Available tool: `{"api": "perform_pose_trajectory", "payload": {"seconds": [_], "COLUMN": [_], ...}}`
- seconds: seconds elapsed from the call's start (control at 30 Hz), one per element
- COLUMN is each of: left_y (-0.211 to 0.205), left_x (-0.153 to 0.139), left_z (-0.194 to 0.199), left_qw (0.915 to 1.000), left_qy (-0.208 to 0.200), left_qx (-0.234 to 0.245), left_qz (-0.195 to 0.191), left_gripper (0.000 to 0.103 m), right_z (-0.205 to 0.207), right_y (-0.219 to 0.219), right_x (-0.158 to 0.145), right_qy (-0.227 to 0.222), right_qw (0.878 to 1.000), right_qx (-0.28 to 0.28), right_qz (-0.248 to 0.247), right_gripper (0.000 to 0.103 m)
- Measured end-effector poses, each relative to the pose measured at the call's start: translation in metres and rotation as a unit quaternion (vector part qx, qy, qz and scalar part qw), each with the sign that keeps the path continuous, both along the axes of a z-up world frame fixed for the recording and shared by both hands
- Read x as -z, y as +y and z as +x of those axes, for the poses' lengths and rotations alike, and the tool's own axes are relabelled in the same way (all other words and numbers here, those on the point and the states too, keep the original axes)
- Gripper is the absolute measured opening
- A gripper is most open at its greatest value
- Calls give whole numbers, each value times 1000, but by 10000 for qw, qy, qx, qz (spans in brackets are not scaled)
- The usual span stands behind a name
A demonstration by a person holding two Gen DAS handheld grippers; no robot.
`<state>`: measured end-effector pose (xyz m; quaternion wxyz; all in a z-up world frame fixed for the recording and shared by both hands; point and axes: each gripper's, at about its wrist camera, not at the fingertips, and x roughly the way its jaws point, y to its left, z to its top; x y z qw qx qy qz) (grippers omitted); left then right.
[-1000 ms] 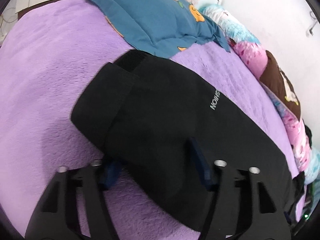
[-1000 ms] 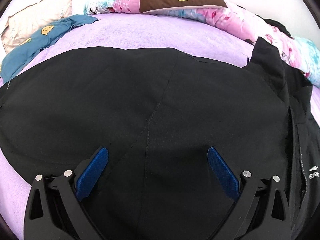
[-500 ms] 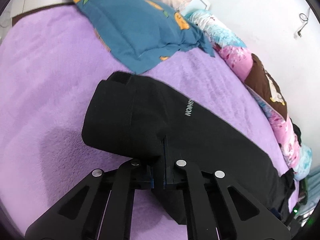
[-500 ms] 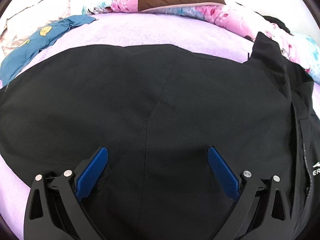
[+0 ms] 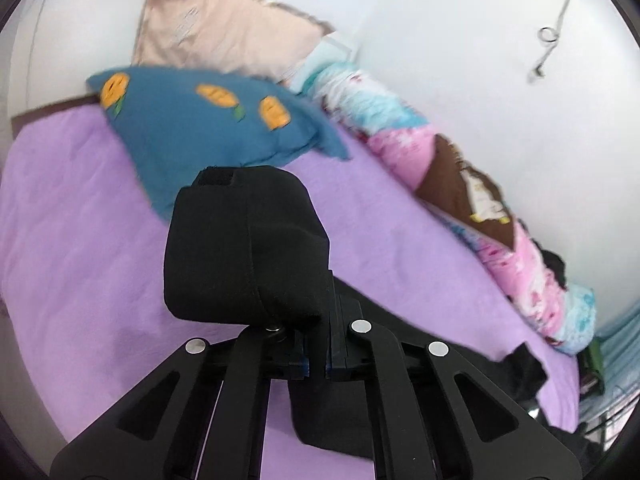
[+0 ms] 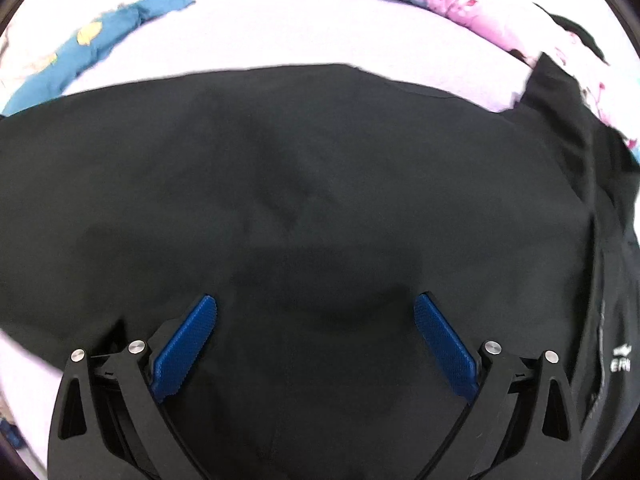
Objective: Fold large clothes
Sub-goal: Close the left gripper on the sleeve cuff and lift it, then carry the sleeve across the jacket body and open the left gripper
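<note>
Left gripper (image 5: 316, 364): open a second ago, now clamped tight on black garment (image 5: 248, 248) sleeve end.
Sleeve: raised off purple blanket (image 5: 80, 220), bunched; earlier flat.
Right gripper (image 6: 316, 344): wide apart, empty, unmoved over garment body spread on bed.

one black garment (image 5: 248, 248), two pillows (image 5: 200, 128), one purple blanket (image 5: 72, 208), one floral quilt (image 5: 400, 120)

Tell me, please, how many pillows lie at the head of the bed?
2. A blue pillow with orange prints lies on the purple blanket; a beige pillow leans on the wall behind it. More may be hidden.
</note>
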<state>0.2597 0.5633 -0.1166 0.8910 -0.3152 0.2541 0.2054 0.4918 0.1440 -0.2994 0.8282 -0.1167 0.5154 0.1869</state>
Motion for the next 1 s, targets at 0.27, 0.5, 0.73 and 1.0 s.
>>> {"api": "perform_pose_trajectory", "payload": {"seconds": [0.27, 0.5, 0.73, 1.0], "left_y": [-101, -194, -286, -363], "left_x": [-92, -127, -138, -140], "left_z": [24, 46, 67, 85], "left_qw": [9958, 9910, 9832, 9752], "left_qy": [-155, -355, -337, -108], "left_qx": [616, 1105, 1625, 1982], "left_qz": [666, 672, 762, 977], "left_gripper": [3, 3, 3, 3], "right_z": [-68, -104, -108, -85], "right_y": [-113, -231, -309, -308], "right_x": [-47, -53, -16, 18], "right_qy": [-495, -507, -324, -195], "right_qw": [9979, 9933, 9853, 9791], "right_qx": [288, 1027, 1592, 1973], "right_qz": [302, 127, -537, -445], "right_gripper": [97, 97, 97, 98]}}
